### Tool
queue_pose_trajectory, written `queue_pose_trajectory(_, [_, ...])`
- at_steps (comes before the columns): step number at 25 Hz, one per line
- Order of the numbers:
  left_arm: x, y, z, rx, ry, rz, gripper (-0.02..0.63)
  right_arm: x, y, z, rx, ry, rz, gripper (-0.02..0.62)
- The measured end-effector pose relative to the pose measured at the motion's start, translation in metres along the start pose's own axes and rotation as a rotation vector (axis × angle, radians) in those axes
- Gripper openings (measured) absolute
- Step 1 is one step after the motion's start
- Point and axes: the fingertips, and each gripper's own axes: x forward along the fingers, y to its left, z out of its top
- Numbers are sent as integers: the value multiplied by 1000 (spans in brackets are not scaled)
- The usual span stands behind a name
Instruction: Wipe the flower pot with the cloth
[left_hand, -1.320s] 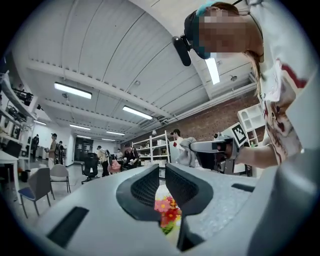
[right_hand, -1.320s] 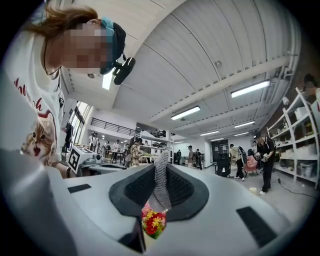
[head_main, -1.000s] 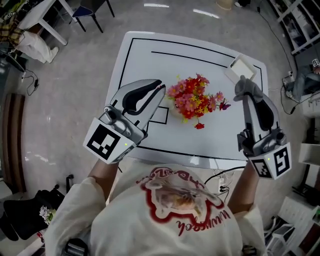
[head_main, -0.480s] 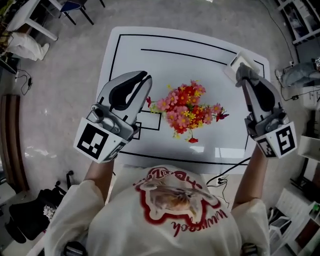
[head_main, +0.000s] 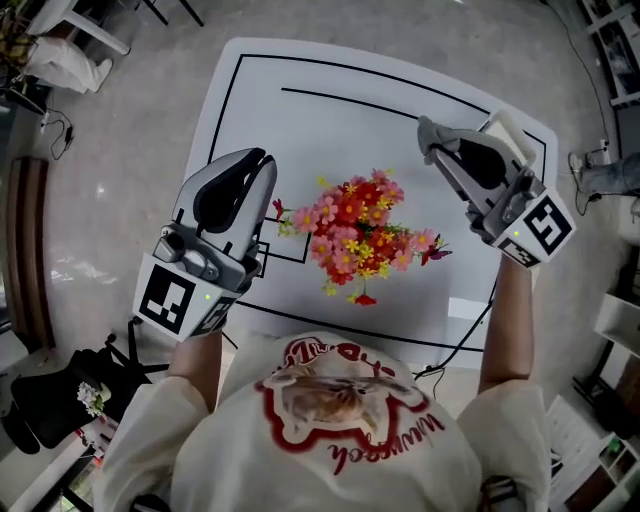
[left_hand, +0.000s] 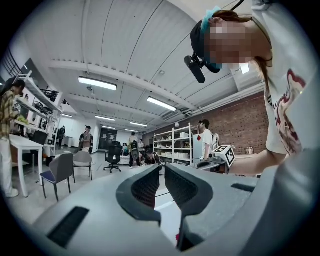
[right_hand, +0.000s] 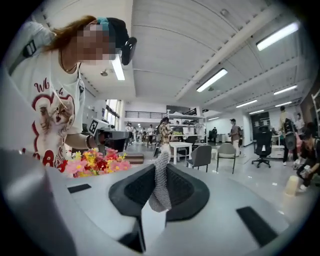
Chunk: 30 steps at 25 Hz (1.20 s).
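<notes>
A bunch of red, pink and yellow flowers (head_main: 355, 240) stands in the middle of the white table (head_main: 330, 110); the blooms hide the pot beneath them from above. My right gripper (head_main: 428, 132) hangs over the table's far right, pointing left, shut on a grey mesh cloth (right_hand: 160, 182) that droops between its pads. The flowers (right_hand: 97, 162) show low at the left of the right gripper view. My left gripper (head_main: 255, 162) hovers just left of the flowers. Its jaws stand a narrow gap apart in the left gripper view, with nothing in the left gripper (left_hand: 162, 170).
A white box (head_main: 512, 128) lies at the table's far right corner, behind my right gripper. Black lines mark the tabletop. A cable (head_main: 470, 335) trails off the near edge. Chairs, tables, shelves and several people stand in the room around.
My right gripper has swung from pointing away to pointing left over the far right of the table, still holding the cloth. My left gripper has drifted left and nearer to me.
</notes>
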Motion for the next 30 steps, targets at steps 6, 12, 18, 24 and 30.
queue_pose_trajectory(6, [-3, 5, -10, 2, 23, 74, 38, 34, 10, -31, 56, 18, 191, 52])
queue_pose_trajectory(12, [-6, 10, -15, -24, 27, 96, 38, 52, 32, -50, 95, 43, 384, 52])
queue_pose_trajectory(18, [-9, 13, -23, -11, 66, 112, 38, 64, 48, -63, 121, 62, 481, 52])
queue_pose_trajectory(24, [-10, 13, -26, -37, 63, 113, 38, 74, 67, -76, 143, 94, 586, 52])
queue_pose_trajectory(30, [-12, 10, -31, -50, 63, 114, 38, 75, 78, -85, 144, 143, 661, 52])
